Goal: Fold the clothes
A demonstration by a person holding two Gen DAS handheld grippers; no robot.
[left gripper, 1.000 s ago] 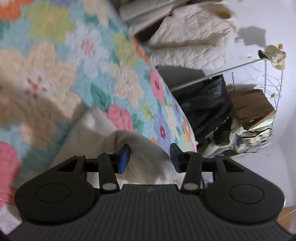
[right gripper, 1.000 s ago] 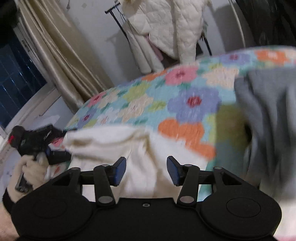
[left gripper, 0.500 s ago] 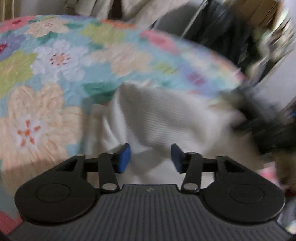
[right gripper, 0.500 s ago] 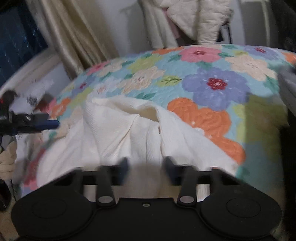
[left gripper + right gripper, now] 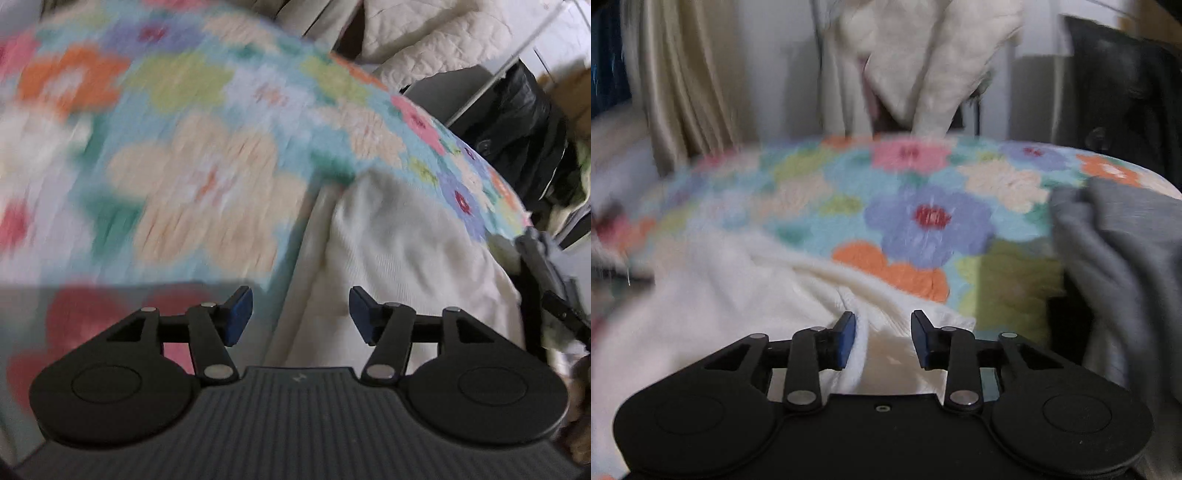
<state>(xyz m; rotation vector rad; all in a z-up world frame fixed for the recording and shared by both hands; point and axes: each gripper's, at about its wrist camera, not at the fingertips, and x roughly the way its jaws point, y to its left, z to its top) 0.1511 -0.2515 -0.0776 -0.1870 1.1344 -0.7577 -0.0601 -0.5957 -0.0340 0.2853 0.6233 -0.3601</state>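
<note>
A cream knit garment [image 5: 399,236] lies crumpled on a floral quilt [image 5: 192,166]. In the left wrist view my left gripper [image 5: 301,314] hovers over the garment's left edge. Its jaws are opening, and the blue pads stand well apart without pressing the cloth under them. In the right wrist view the same cream garment [image 5: 738,295] spreads to the left. My right gripper [image 5: 882,336] is low over it with its jaws opening. A raised fold of the cloth sits in the gap, close to the left pad [image 5: 846,339], and is not pinched.
A grey garment [image 5: 1115,258] lies heaped on the quilt [image 5: 923,221] at the right. Behind the bed hang a quilted cream jacket [image 5: 923,55] and a beige curtain [image 5: 683,92]. A black bag [image 5: 517,122] stands past the bed's far edge.
The left view has swung across the quilt and that gripper's pads now stand wider apart. The right gripper's pads, blurred half a second ago, are apart again, and the grey garment is back in view.
</note>
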